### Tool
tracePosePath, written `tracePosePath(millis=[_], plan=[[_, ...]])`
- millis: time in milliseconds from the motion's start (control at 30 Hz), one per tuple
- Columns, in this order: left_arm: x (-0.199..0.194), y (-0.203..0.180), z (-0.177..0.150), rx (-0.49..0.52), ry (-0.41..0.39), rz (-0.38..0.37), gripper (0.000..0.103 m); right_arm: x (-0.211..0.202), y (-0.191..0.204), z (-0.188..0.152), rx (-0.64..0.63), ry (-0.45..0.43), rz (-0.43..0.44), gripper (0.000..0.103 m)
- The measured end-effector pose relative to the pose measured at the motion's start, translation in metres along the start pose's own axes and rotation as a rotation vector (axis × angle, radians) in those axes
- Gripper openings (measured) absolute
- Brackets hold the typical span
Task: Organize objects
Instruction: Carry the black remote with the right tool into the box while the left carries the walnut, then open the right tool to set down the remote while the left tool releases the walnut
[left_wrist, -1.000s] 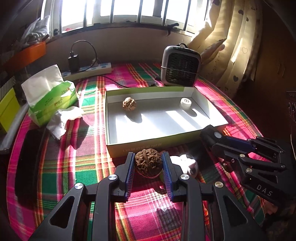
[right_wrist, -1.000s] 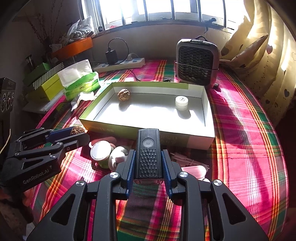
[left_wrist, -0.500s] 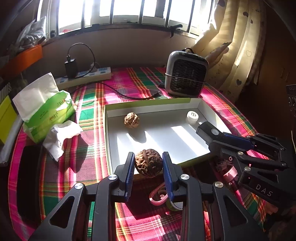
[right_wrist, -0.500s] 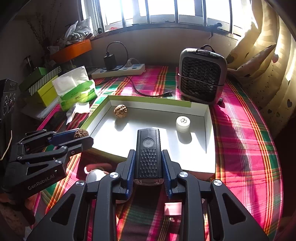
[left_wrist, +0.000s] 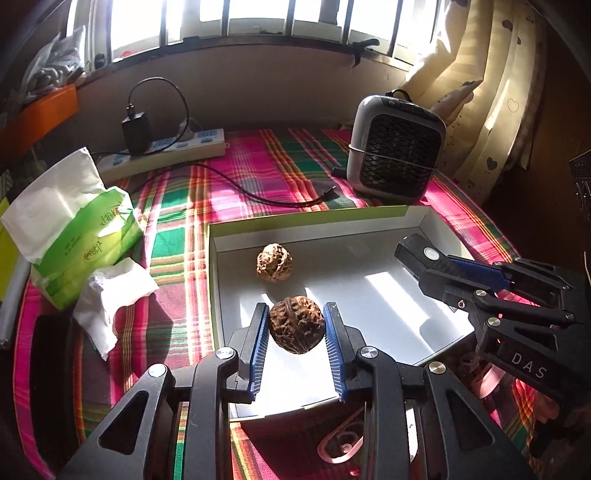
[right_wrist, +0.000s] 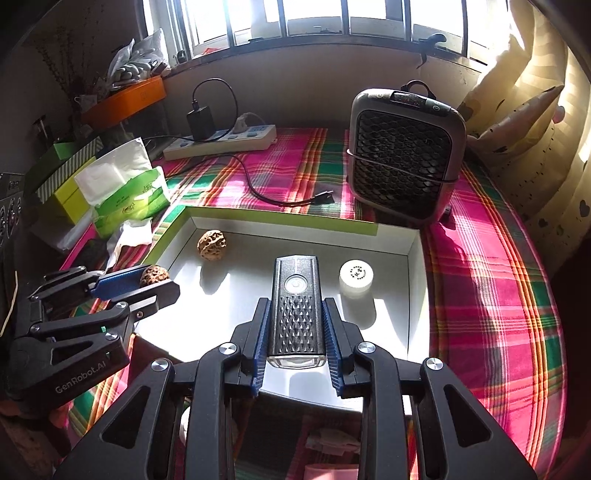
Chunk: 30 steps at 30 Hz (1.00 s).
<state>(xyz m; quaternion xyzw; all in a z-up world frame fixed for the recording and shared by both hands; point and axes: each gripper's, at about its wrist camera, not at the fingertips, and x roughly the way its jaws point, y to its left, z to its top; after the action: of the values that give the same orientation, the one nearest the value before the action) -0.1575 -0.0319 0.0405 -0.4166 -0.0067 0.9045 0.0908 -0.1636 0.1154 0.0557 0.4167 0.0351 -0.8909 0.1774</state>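
Dark walnut (left_wrist: 296, 325) clamped in the left gripper (left_wrist: 295, 345), black bike light (right_wrist: 295, 317) in the right gripper (right_wrist: 296, 350), both over the white box (right_wrist: 413, 295); next, lower and release.

Open box floor between a few scattered items; clutter around the rim

Inside the white box (right_wrist: 415, 280), bare floor lies between the pale walnut (right_wrist: 211, 244) near the back-left corner and the small white jar (right_wrist: 356, 275) toward the right wall. Both loaded tools hang over the near half: the left gripper (left_wrist: 295, 325) with its dark walnut (left_wrist: 296, 325), the right gripper (right_wrist: 295, 328) with its black light (right_wrist: 295, 314). The heater (right_wrist: 404, 155) stands just behind the box, the tissue pack (left_wrist: 74, 236) to its left.
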Motion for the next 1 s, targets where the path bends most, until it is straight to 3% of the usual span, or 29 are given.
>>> tracePosePath(millis=[500,1000], plan=[[0.032,0.007,0.012,0.014,0.048,0.025,0.027,0.040,-0.010,0.013,0.003,0.056,-0.006,0.028],[0.043,0.005,0.014,0.028,0.057,0.038,0.027,0.051,-0.010,0.015,-0.001,0.069,-0.017,0.028]])
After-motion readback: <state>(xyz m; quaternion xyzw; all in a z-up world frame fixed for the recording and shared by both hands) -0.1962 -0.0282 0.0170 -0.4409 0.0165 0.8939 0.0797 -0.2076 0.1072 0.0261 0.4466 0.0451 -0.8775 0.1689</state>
